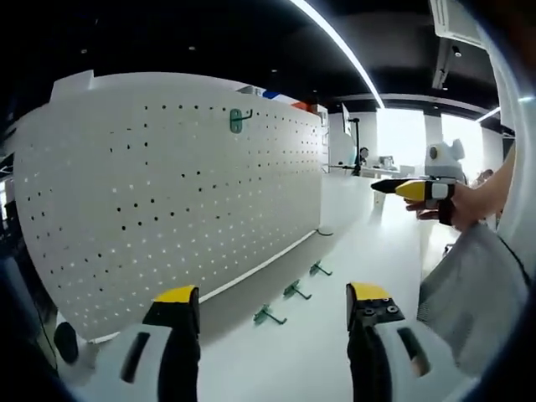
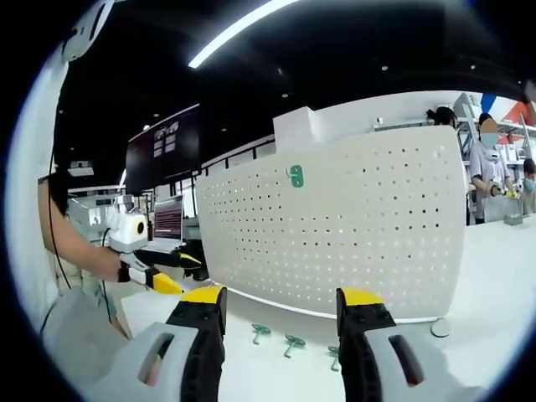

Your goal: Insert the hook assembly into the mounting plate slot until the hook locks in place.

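Observation:
A white pegboard (image 1: 167, 193) (image 2: 335, 226) stands upright on the white table. One green hook (image 1: 240, 120) (image 2: 295, 176) is mounted high on it. Three loose green hooks lie in a row on the table at its foot (image 1: 269, 316) (image 1: 295, 291) (image 1: 320, 269), also in the right gripper view (image 2: 260, 332) (image 2: 293, 342) (image 2: 333, 353). My left gripper (image 1: 272, 295) is open and holds nothing, hovering short of the loose hooks. My right gripper (image 2: 280, 295) is open too, nothing between its jaws. A hand holds the right gripper (image 1: 419, 189) up in the air; the left gripper (image 2: 163, 278) appears at the left.
The white table (image 1: 360, 218) runs on past the board's end. A grey sleeve (image 1: 469, 293) hangs at the right. A monitor (image 2: 167, 219) stands behind the board's left end; people (image 2: 490, 167) stand at the far right. A small round disc (image 2: 441, 327) lies by the board's corner.

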`<state>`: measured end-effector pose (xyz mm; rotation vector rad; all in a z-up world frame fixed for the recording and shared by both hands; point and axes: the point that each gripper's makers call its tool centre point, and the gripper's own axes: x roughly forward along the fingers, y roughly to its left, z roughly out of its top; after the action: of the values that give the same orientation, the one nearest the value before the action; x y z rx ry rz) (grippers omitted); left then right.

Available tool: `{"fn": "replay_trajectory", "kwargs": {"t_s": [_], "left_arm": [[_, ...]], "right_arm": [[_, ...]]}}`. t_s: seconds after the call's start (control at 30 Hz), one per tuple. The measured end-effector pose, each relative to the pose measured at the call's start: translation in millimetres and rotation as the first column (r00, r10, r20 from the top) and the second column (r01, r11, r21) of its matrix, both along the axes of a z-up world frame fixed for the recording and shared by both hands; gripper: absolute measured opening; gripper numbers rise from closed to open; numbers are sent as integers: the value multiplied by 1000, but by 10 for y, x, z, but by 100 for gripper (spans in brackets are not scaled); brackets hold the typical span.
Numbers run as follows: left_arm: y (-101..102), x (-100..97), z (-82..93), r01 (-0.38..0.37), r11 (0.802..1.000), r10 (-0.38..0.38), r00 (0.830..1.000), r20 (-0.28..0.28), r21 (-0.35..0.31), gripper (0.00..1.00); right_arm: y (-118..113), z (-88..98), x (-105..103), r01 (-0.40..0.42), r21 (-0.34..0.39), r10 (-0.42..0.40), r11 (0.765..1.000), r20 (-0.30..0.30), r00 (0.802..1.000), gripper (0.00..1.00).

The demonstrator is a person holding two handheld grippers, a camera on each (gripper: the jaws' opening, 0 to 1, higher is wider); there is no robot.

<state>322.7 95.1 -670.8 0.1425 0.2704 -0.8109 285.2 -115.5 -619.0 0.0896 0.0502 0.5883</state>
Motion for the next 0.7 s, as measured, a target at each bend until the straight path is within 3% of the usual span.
{"fn": "replay_trajectory", "kwargs": {"t_s": [0.17,0.7], "left_arm": [[-4,19,-107,38,998,-37,999,-9,56,72],[31,218,-293,94,985,-88,995,-44,145,68]], "right_arm": [[-22,4,4,7,6,-7,1000,0,1000,51],[-61,-12,18,22,7,-22,1000,-7,1000,51]]}}
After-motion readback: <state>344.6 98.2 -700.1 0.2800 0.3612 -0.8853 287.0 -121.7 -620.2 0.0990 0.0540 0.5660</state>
